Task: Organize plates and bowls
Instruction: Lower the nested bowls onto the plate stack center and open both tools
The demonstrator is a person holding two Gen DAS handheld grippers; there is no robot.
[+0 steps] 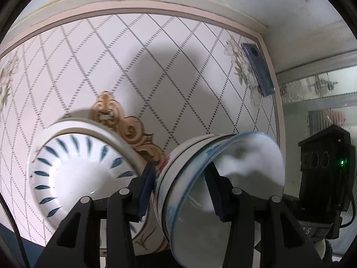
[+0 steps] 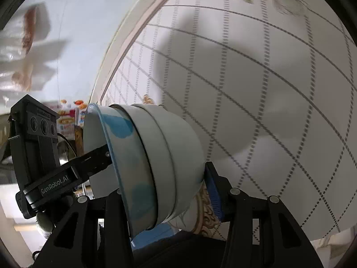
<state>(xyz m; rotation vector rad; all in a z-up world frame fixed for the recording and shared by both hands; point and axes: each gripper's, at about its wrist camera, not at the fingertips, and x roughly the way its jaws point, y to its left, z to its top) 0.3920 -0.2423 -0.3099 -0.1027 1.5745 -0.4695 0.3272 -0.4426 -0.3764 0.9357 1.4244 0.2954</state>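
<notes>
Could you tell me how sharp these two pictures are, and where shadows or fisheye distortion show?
Left wrist view: the stack of bowls is smeared by motion, the tablecloth grid stays crisp, and a dark shadow falls across it. Right wrist view: the same stack is fairly sharp, the background at upper left is blurred, and the grid lines bow strongly outward under a broad soft shadow.

left gripper: jaws clamped, angled down | right gripper: jaws clamped
</notes>
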